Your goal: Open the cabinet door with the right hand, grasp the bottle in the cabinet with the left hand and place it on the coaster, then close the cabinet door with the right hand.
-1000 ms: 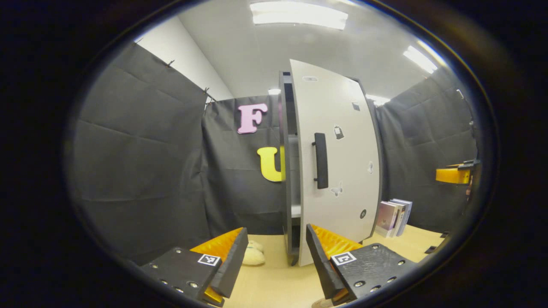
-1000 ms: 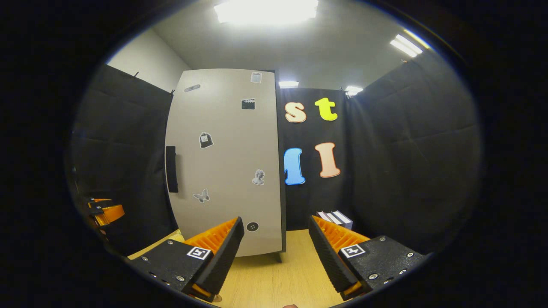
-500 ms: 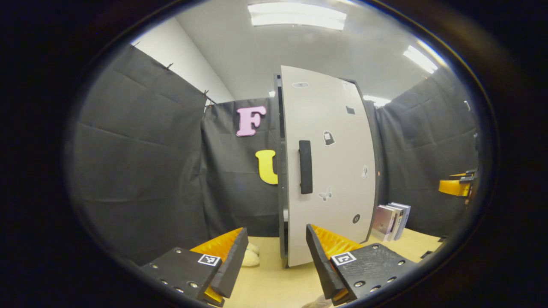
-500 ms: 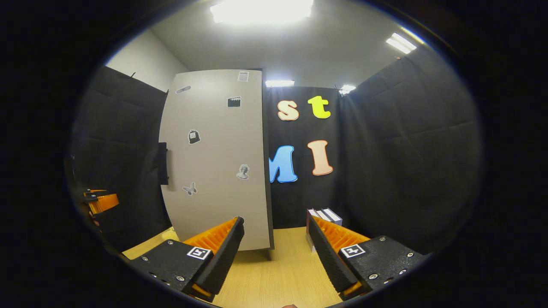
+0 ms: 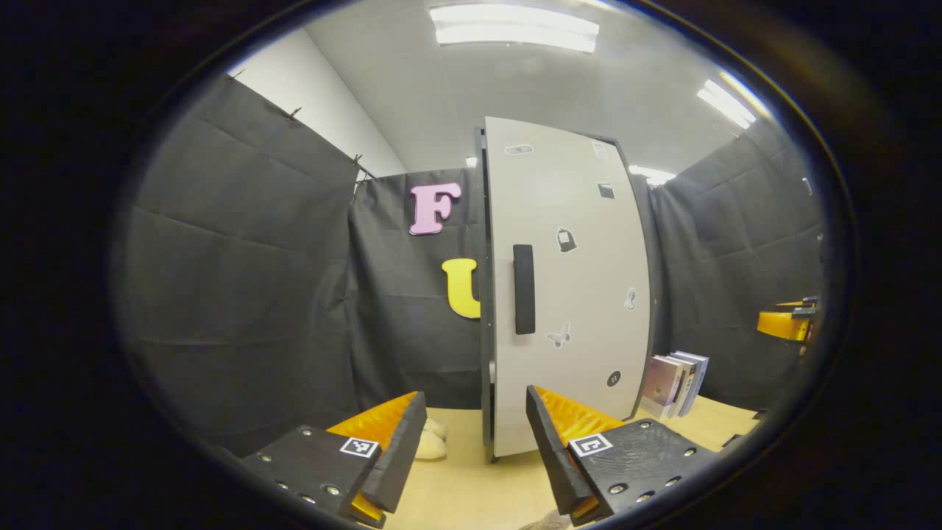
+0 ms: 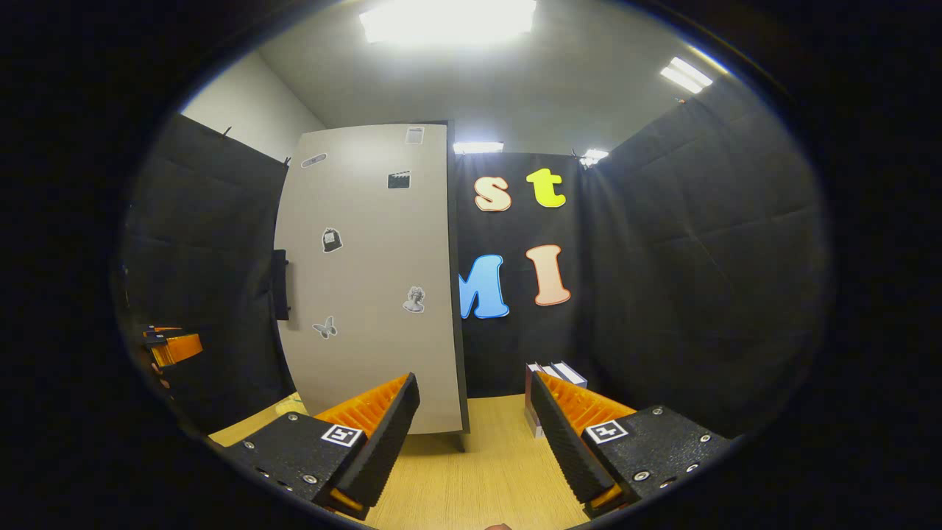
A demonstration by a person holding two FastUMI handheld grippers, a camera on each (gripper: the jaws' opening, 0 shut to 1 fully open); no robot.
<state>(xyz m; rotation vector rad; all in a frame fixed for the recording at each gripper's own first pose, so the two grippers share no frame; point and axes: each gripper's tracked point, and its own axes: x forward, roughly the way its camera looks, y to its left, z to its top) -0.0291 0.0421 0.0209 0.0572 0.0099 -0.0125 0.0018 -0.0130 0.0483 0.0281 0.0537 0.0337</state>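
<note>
A tall cabinet stands on the wooden table with its light grey door (image 5: pixel 567 294) shut, a dark vertical handle (image 5: pixel 523 289) near the door's left edge. In the right gripper view the same door (image 6: pixel 368 280) fills the left half, its handle (image 6: pixel 280 284) at the far left edge. My left gripper (image 5: pixel 475 434) is open and holds nothing, a short way in front of the cabinet's foot. My right gripper (image 6: pixel 471 423) is also open with nothing between its fingers, in front of the door's right edge. The bottle and the coaster are out of sight.
Several books (image 5: pixel 675 380) stand upright to the right of the cabinet, also visible as books (image 6: pixel 559 372) behind my right gripper's right finger. A pale soft object (image 5: pixel 429 442) lies on the table left of the cabinet. The other gripper (image 5: pixel 786 324) shows far right.
The cabinet door has swung from ajar to shut over the last second. Both grippers stayed open and shifted only slightly.
</note>
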